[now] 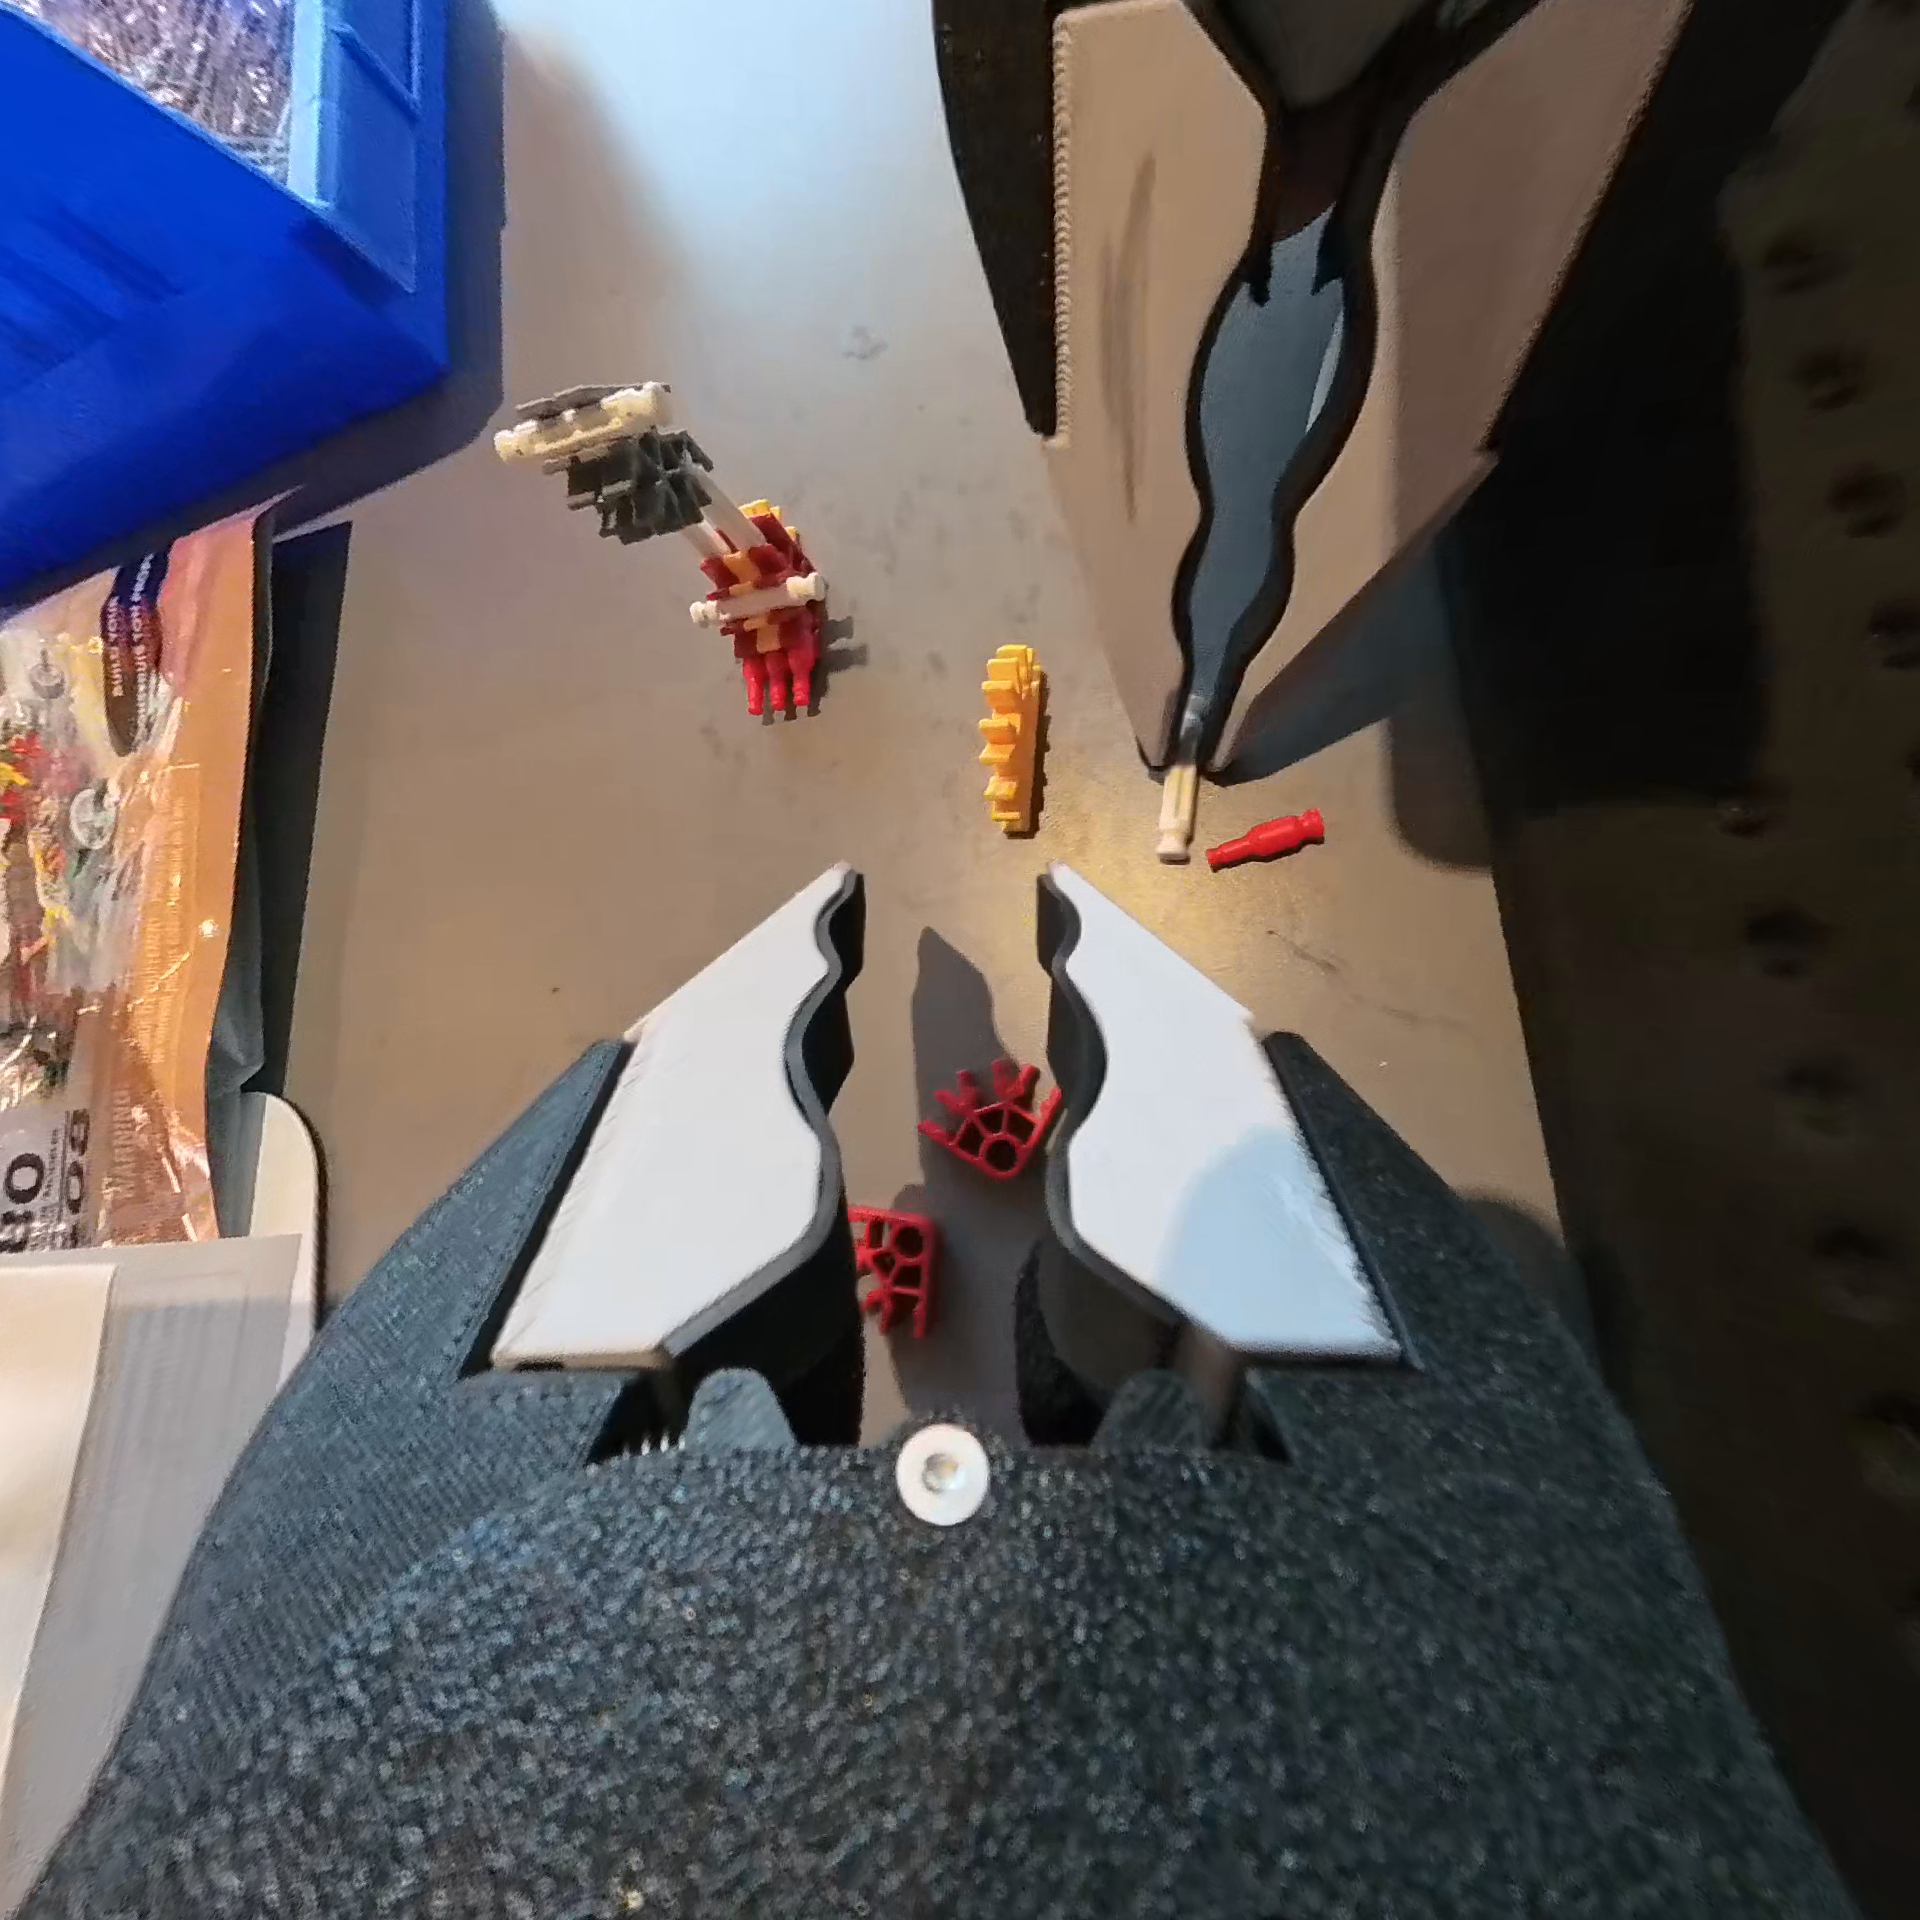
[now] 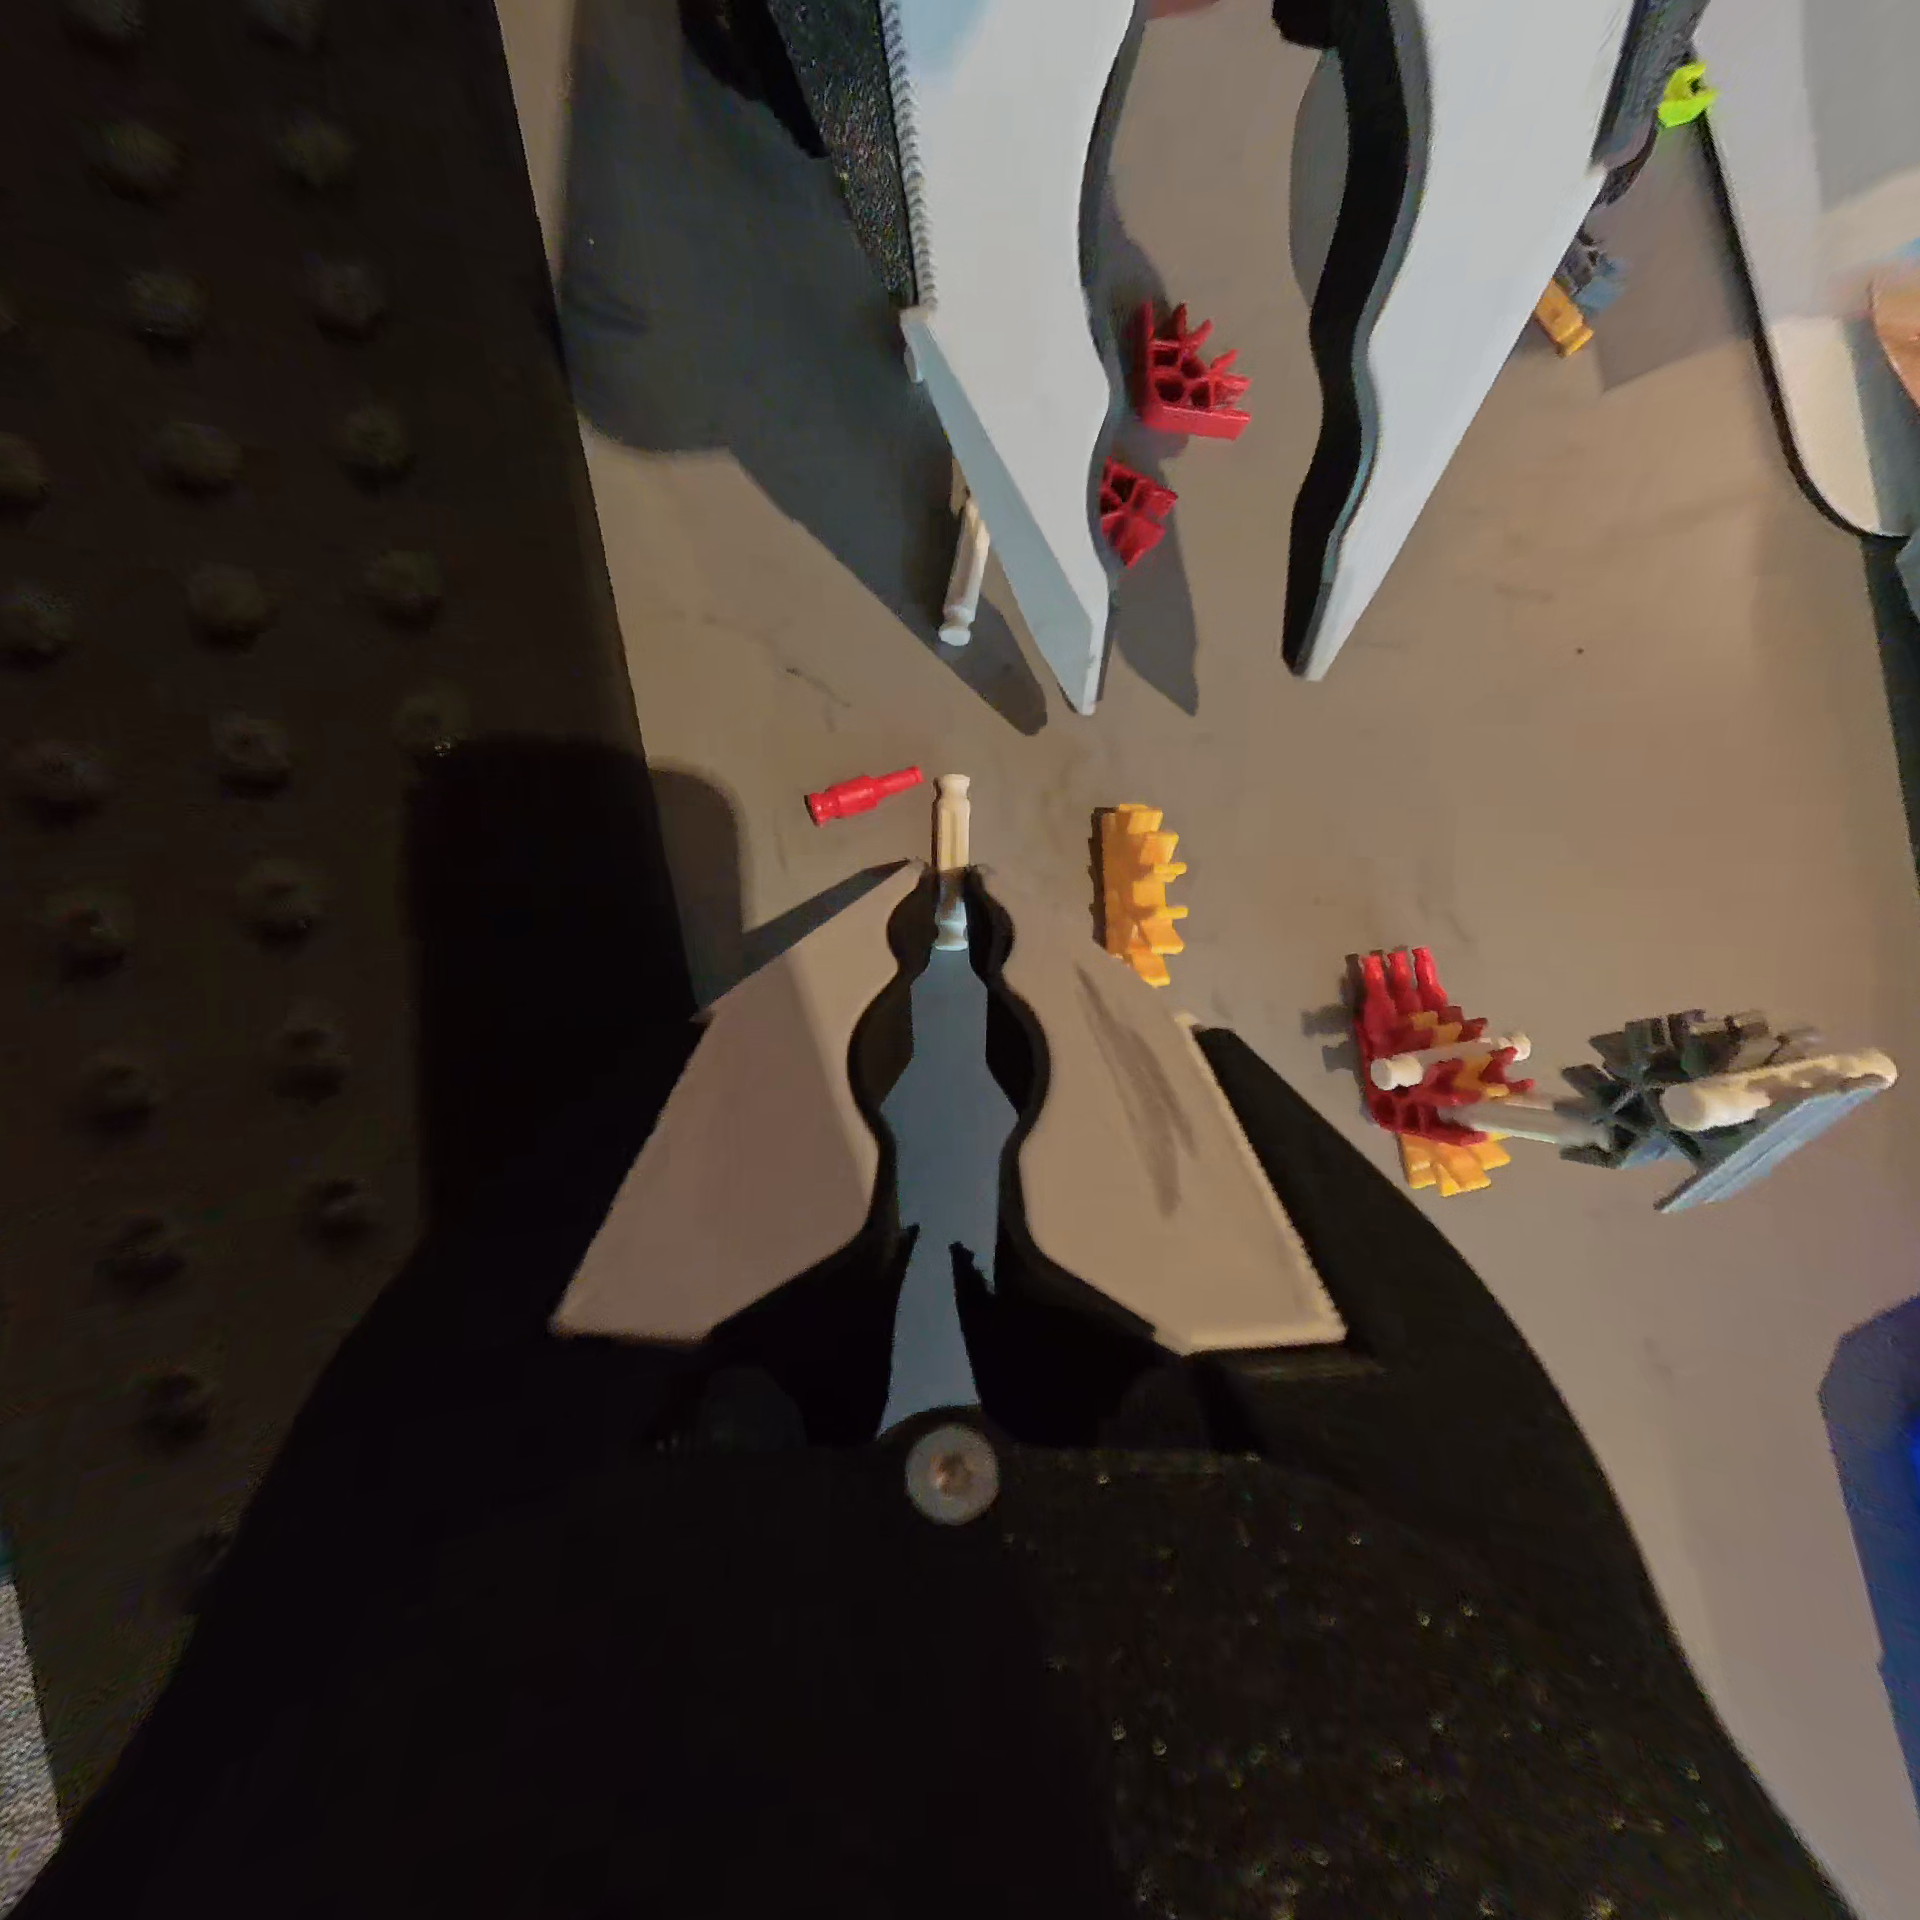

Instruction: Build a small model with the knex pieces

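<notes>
- My right gripper [image 2: 948, 878] is pinching a white rod [image 2: 951, 821] by one end only, jaws narrowed onto it; most of the rod is sticking out past the tips, low over the table [image 2: 1558, 727].
- With so little of the rod between the tips, I judge it could be pivoting or slipping out if it is nudging the table.
- A red rod [image 2: 862, 795] is lying just beside the white one, on its left in my right view. Any sideways drift could be knocking it away.
- My left gripper [image 1: 951, 883] is hanging open, fairly wide, and holding nothing.
- Two red connectors [image 1: 992, 1127] are lying on the table in the gap between its jaws: one touching or nearly touching the right jaw, the other [image 1: 894, 1262] half hidden under the left one. Lowering or closing here could be trapping one askew or flicking it aside.
- A yellow connector stack [image 1: 1010, 753] is standing on edge between the two grippers, near both; it looks easy to topple.
- A built piece [image 1: 675, 530] of grey, white, red and yellow parts is lying farther off, near a blue bin [image 1: 208, 291].
- The two grippers are facing each other with tips close together, so I am judging collision the main risk.
</notes>
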The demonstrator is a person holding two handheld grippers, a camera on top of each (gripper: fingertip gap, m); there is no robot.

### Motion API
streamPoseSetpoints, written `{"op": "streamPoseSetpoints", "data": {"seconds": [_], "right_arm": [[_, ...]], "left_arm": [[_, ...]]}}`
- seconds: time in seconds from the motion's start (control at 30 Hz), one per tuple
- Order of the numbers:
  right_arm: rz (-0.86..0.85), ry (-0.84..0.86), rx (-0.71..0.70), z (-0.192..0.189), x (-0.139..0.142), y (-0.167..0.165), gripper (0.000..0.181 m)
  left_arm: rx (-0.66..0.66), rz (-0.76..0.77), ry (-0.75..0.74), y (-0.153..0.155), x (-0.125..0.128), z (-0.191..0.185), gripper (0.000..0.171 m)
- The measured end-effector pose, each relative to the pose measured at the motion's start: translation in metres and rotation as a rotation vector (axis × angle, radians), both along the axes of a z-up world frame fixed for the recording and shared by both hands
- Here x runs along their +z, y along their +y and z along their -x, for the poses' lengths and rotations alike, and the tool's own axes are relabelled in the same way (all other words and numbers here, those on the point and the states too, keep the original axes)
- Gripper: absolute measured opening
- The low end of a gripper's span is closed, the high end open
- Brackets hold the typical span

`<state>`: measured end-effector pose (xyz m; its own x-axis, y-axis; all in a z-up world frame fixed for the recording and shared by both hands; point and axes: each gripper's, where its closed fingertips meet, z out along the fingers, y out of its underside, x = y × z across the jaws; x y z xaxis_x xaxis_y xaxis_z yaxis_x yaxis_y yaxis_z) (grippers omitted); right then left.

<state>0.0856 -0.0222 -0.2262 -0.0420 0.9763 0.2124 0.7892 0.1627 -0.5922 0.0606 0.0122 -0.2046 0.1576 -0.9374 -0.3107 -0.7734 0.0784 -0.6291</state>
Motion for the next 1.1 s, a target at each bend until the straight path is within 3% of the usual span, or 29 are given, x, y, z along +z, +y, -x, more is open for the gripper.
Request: {"op": "streamPoseSetpoints", "data": {"seconds": [0.2, 0.43, 0.57, 0.83, 1.1], "right_arm": [[-0.002, -0.002, -0.055, -0.025, 0.005, 0.004, 0.005], [0.039, 0.035, -0.221, -0.062, 0.009, 0.025, 0.005], [0.077, 0.064, -0.275, -0.062, 0.003, 0.031, 0.005], [0.085, 0.094, -0.268, -0.057, 0.001, 0.034, 0.004], [0.137, 0.122, -0.329, -0.05, 0.0, 0.039, 0.005]], "left_arm": [[-0.008, 0.011, -0.015, -0.001, 0.0, -0.006, 0.032], [-0.006, 0.033, 0.001, -0.003, -0.008, -0.019, 0.033], [0.009, 0.025, 0.047, 0.0, -0.018, -0.026, 0.03], [0.01, 0.083, 0.043, -0.005, -0.022, -0.033, 0.006], [0.058, 0.105, 0.027, -0.002, -0.022, -0.036, 0.006]]}}
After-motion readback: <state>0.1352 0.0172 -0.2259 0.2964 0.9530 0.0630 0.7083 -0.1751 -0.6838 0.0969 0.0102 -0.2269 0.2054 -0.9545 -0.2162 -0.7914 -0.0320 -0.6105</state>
